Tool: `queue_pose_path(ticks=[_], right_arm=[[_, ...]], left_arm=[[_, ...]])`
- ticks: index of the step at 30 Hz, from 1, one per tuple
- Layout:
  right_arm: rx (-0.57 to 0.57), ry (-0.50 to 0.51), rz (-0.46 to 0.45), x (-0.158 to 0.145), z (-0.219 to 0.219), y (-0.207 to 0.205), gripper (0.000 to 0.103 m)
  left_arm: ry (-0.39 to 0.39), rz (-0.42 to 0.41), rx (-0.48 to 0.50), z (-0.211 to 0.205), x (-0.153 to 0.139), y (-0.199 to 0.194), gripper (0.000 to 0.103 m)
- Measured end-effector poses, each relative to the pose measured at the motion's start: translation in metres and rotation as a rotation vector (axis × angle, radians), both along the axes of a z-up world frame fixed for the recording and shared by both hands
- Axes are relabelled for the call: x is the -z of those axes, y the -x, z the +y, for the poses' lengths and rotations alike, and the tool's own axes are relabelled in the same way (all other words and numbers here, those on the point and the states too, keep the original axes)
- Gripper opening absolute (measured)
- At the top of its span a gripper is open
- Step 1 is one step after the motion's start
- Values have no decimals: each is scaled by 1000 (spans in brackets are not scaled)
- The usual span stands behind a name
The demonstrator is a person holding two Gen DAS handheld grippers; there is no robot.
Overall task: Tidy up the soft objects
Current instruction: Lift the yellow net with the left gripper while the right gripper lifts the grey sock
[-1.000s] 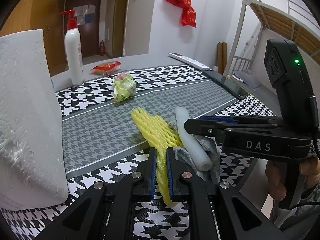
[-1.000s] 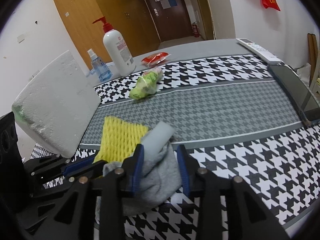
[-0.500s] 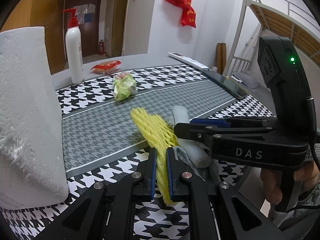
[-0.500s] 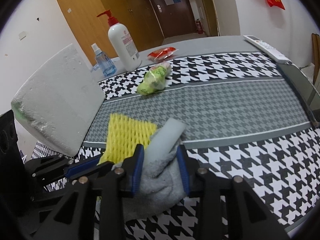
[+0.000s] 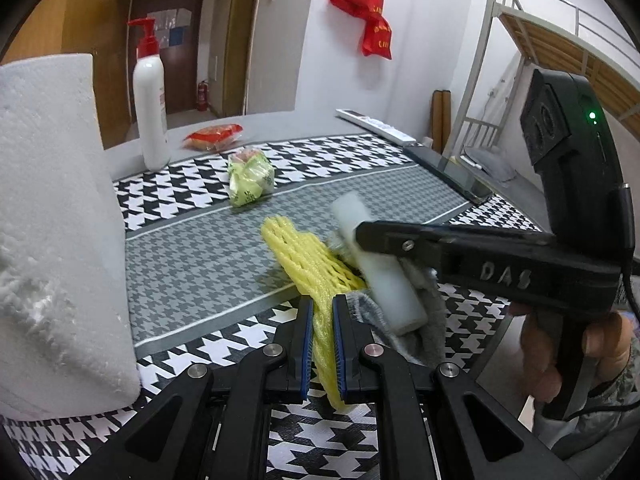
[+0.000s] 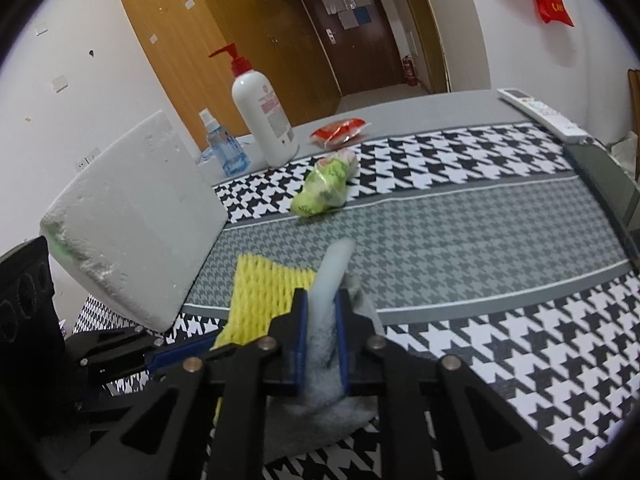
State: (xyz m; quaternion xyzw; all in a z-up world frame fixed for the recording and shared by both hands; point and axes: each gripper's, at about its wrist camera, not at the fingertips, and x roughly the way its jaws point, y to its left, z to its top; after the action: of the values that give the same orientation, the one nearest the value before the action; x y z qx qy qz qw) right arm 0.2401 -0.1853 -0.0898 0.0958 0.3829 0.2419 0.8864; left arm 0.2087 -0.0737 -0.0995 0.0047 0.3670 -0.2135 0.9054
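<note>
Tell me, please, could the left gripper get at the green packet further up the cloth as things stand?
Probably not yet: the left gripper is shut on the yellow foam net. The cloth between it and the green packet lies bare, so once the net is let go the way looks free.

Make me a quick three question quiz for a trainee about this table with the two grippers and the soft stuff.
1. True or false: the left gripper is clamped on the yellow foam net.
2. Multiple choice: what sits between the right gripper's closing jaws? A) the green packet B) the white foam tube, with the grey cloth beside it C) the pump bottle
3. Fill the blank: the green packet lies on the houndstooth cloth, nearer the camera than the white ____ bottle.

Key
1. True.
2. B: the white foam tube runs between the pads, over the grey cloth.
3. Pump; the pump bottle stands upright behind it.
</note>
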Motion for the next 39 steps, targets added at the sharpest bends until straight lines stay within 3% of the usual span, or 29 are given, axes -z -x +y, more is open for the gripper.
queue_pose_path(ticks=[11, 17, 22, 24, 25, 39], right_arm=[[61, -5, -54, -21, -30, 9, 16], [60, 62, -11, -6, -30, 1, 17], [92, 62, -13, -9, -35, 3, 30], [98, 69, -27, -12, -35, 6, 44], [101, 75, -34, -14, -35, 7, 46], [32, 118, -44, -11, -27, 54, 52]], left_arm=[[-5, -41, -28, 6, -11, 6, 10], [-6, -58, -38, 8, -14, 10, 10], [-10, -68, -54, 13, -16, 13, 10], [-9, -70, -56, 14, -16, 13, 10], [-8, -70, -55, 14, -16, 15, 10], [13, -87, -36, 16, -22, 28, 10]])
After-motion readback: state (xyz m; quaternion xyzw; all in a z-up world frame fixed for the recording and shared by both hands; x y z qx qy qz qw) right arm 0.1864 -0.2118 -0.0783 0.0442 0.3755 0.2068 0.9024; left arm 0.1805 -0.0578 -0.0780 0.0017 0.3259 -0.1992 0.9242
